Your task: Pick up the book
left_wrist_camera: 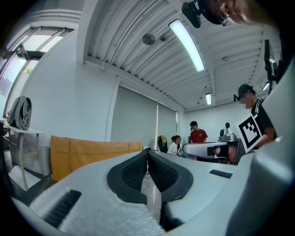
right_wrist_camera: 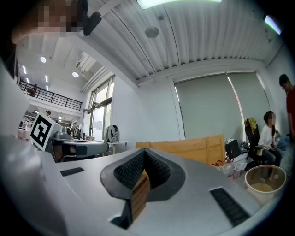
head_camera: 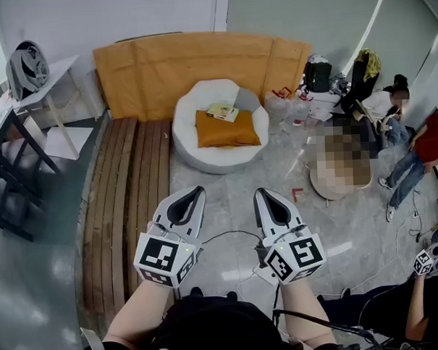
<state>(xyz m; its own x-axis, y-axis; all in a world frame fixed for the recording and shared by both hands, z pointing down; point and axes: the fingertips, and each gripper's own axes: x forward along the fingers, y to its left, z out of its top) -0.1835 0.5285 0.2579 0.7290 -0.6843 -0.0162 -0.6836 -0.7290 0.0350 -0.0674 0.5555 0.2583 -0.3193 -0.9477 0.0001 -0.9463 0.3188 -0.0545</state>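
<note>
While both claws sit low by our body, the thin pale book (head_camera: 223,112) with a yellowish cover lies flat on the far edge of a square orange cushion (head_camera: 226,132), well apart from either claw. The cushion rests in the hollow of a white round pouf (head_camera: 191,149), and the book partly overhangs onto the pouf's back rim. Nothing is touching the book.

Behind the pouf a wide brown cardboard sheet (head_camera: 156,72) leans against the wall. To the left of the pouf we see a wooden slat deck (head_camera: 125,189) running towards us; the pouf itself stands on the grey stone-look floor (head_camera: 227,206).

The left gripper (head_camera: 197,190) points at the pouf from over the edge between deck and floor. Its own view shows the left gripper (left_wrist_camera: 147,156) with ribbed pads pressed together at the tips and nothing between them; only shiny floor shows through the gap lower down. The right gripper (head_camera: 262,193) is just beside it, parallel, over the floor. The right gripper (right_wrist_camera: 144,156) is likewise closed and empty in its own view; the wood seen through its gap is the deck behind.

Far left, a grey backpack (head_camera: 26,68) sits on a white table (head_camera: 55,76). At the right edge, a person in a red top (head_camera: 429,143) sits on the floor.
</note>
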